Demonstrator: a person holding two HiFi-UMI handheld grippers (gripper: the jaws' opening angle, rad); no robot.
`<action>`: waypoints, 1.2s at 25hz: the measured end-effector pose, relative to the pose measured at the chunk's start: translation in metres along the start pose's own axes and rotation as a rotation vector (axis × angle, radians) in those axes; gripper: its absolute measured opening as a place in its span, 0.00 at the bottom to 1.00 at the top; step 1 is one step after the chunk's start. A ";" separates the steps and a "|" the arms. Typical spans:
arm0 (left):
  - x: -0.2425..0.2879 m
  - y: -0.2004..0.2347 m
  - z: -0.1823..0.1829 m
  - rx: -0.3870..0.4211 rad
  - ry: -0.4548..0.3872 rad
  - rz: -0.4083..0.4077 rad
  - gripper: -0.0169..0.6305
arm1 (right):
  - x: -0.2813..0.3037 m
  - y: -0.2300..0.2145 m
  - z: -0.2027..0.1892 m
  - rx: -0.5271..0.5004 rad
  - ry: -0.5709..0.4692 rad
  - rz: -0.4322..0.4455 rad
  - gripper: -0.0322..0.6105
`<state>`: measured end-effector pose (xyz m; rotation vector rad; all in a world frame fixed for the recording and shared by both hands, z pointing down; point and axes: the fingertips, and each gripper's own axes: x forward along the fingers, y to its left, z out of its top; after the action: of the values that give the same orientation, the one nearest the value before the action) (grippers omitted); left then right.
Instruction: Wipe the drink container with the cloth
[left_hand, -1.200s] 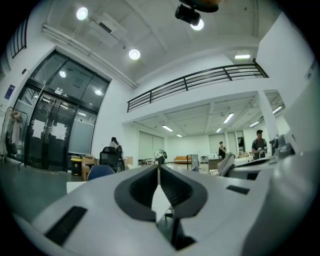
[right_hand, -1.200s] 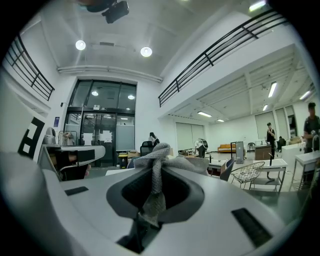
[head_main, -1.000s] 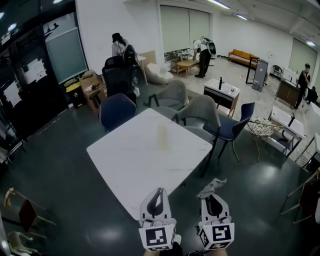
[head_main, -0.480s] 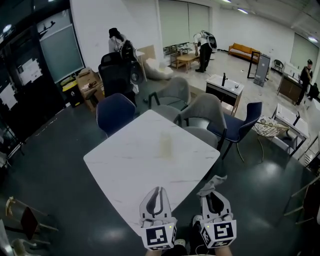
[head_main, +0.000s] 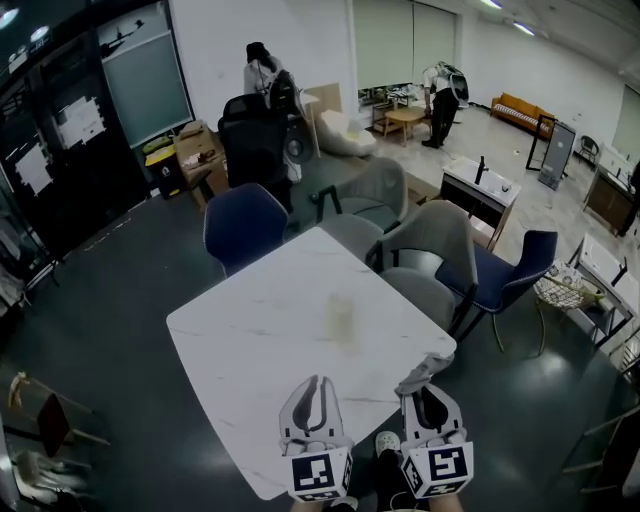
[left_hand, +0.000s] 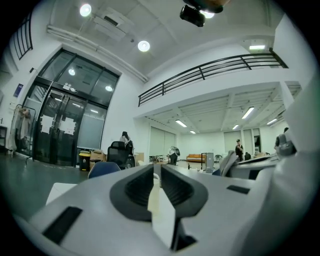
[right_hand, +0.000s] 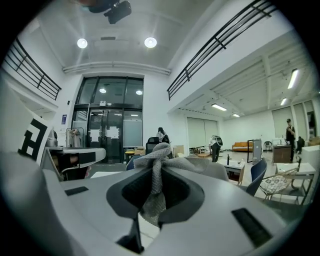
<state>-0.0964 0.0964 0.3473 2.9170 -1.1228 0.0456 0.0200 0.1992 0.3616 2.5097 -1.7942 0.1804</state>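
Observation:
The drink container (head_main: 341, 318), a pale see-through cup, stands upright near the middle of the white marble table (head_main: 250, 330). My left gripper (head_main: 315, 381) hovers over the table's near edge, shut with nothing in it; in the left gripper view its jaws (left_hand: 156, 176) show only a thin pale slit between them. My right gripper (head_main: 426, 389) is beside it at the table's near right corner, shut on a grey knitted cloth (head_main: 424, 371). The cloth (right_hand: 159, 159) bunches out above the pinching jaws of that gripper (right_hand: 156, 179). Both grippers sit well short of the cup.
Chairs ring the far and right sides of the table: a blue chair (head_main: 243, 222), two grey chairs (head_main: 432, 238) and another blue chair (head_main: 510, 272). A black office chair (head_main: 250, 148) and boxes stand behind. People stand far back in the room. Dark floor surrounds the table.
Both grippers have advanced toward the table together, and the table and cup now lie closer in the head view. The cloth stays pinched in the right gripper.

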 end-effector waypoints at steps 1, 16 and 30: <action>0.010 -0.001 0.000 0.000 0.003 0.014 0.06 | 0.011 -0.006 0.001 0.001 0.003 0.014 0.13; 0.139 -0.012 -0.010 -0.030 0.071 0.180 0.18 | 0.147 -0.068 0.017 -0.028 0.036 0.291 0.13; 0.172 0.000 -0.048 -0.005 0.194 0.137 0.39 | 0.194 -0.041 -0.014 -0.068 0.136 0.482 0.13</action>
<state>0.0304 -0.0178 0.4008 2.7529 -1.2833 0.3193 0.1196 0.0313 0.4002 1.9263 -2.2639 0.2930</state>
